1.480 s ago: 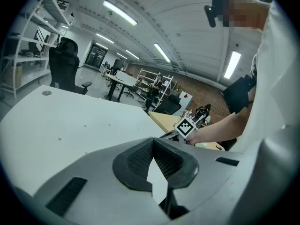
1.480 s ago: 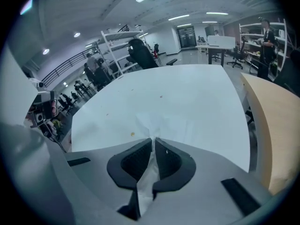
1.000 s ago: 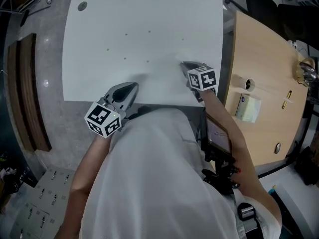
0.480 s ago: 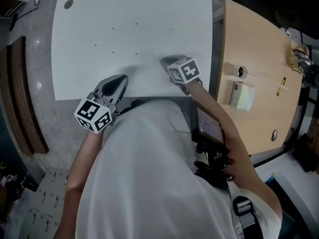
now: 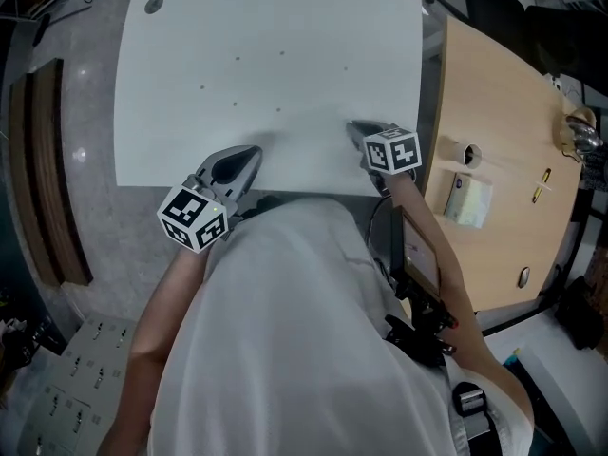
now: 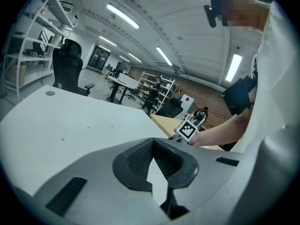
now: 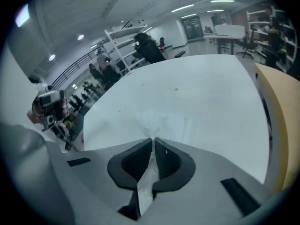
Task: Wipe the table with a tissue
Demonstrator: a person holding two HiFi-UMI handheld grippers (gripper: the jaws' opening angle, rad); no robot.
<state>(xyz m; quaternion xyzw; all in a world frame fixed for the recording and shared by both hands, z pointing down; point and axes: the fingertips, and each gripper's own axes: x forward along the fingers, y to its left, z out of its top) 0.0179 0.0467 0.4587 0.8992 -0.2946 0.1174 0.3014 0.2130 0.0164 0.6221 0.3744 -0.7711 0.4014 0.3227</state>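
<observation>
Right gripper [image 7: 153, 138]: jaws clamped on tissue [image 7: 157, 121], which lies spread on the white table [image 5: 285, 17]. Left gripper [image 6: 153, 140]: jaws together, empty, at the table's near edge.

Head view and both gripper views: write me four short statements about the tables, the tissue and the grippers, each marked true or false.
1. The right gripper has its jaws shut on a white crumpled tissue. True.
2. The left gripper holds a tissue too. False: its jaws are together, empty.
3. Small dark specks dot the white rectangular table. True.
4. The tissue rests on the light wooden table. False: it rests on the white table, left of the wooden one.
</observation>
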